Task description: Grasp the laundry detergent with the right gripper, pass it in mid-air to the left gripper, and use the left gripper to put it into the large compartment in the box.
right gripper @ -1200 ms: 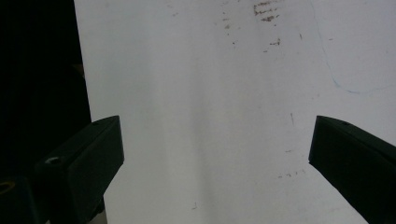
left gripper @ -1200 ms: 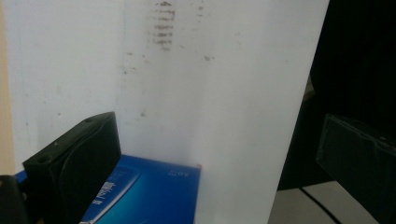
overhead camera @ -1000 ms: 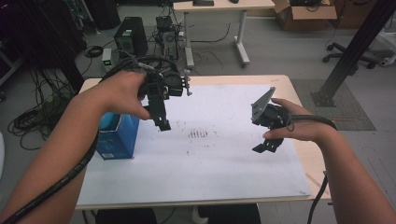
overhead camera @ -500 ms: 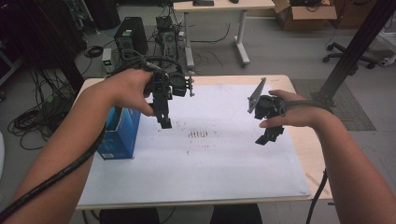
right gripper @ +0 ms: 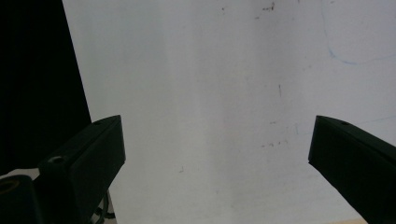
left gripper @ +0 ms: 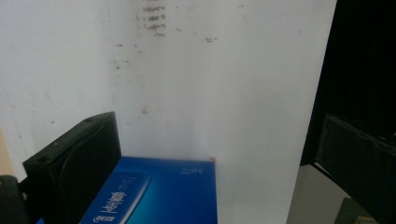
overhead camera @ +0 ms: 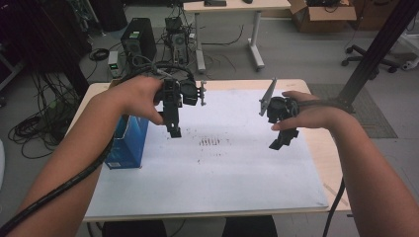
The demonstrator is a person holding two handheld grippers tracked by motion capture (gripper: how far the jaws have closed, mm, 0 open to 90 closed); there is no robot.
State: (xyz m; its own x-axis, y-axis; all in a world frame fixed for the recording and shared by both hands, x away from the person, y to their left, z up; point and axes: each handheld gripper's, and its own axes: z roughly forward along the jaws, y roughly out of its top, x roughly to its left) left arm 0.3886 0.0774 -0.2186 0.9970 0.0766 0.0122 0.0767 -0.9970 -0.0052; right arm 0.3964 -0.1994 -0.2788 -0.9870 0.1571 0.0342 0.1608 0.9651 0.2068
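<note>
Blue cardboard marks the left of the frame: a blue box (overhead camera: 127, 143) stands at the left edge of the white sheet (overhead camera: 217, 173) that covers the wooden bench (overhead camera: 326, 148), seen from the high view. In the left gripper view the same box (left gripper: 159, 193) fills the bottom centre, its top face carrying white script too blurred to read and a small printed figure, also illegible.

Just right of the box, left of centre in the high view, a person's left hand (overhead camera: 136, 96) holds the left claw (overhead camera: 174, 129) above the sheet, jaws pointing down. Its own camera shows the two black jaws spread wide, released, with nothing between them but the box top and the sheet.

At centre frame a cluster of dark smudges (overhead camera: 211, 142) stains the sheet; the smudges (left gripper: 152, 18) appear again at the top of the left gripper view.

Right of centre, the right hand (overhead camera: 309, 111) holds the right claw (overhead camera: 281, 142) clear of the sheet, a grey plate (overhead camera: 268, 96) on top. Its view shows jaws parted, released, over bare white sheet (right gripper: 210, 116).
</note>
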